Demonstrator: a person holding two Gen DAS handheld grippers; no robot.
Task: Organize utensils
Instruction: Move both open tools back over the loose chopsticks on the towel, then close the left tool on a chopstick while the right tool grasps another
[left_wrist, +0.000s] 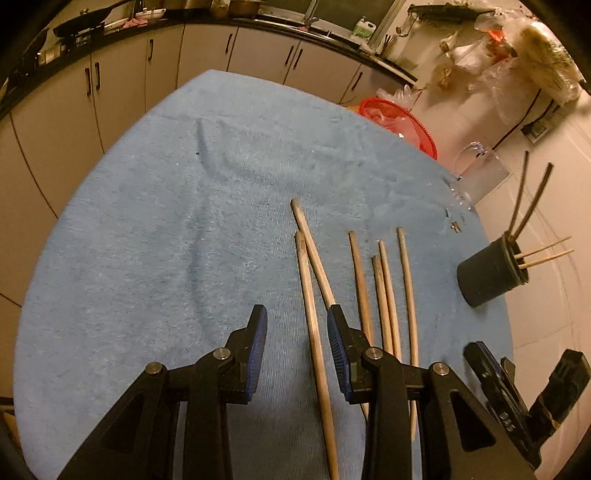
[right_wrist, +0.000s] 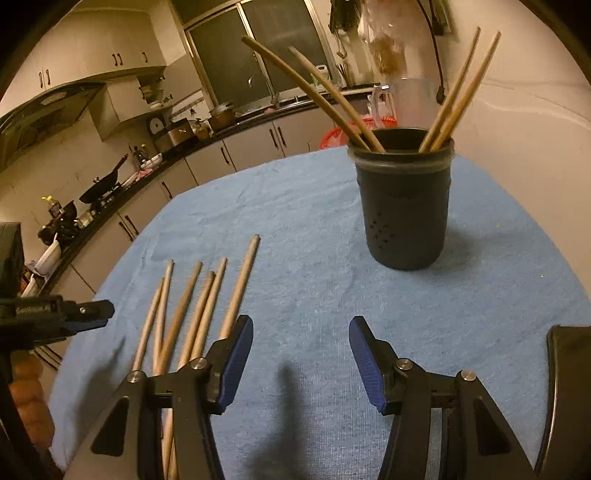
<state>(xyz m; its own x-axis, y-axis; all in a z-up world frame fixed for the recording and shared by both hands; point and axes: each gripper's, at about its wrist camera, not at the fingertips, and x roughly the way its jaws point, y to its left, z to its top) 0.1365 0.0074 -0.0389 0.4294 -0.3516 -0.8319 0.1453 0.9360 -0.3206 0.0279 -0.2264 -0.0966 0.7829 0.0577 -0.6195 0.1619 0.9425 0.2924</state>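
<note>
Six wooden chopsticks (left_wrist: 314, 332) lie at 6 o'clock on the towel; four more stand in one dark cup (right_wrist: 404, 206).

Warm, dim indoor light. Blue terry cloth (left_wrist: 184, 229) covers the counter. Behind it runs a row of beige cabinet doors with dark handles (left_wrist: 122, 74) under a black worktop (right_wrist: 155, 162) crowded with pots and a black wok (right_wrist: 105, 182). Dark window with metal frame (right_wrist: 255, 48) above the sink. Grey range hood (right_wrist: 44, 107) at left. Pale tiled wall (left_wrist: 480, 122) at right.
</note>
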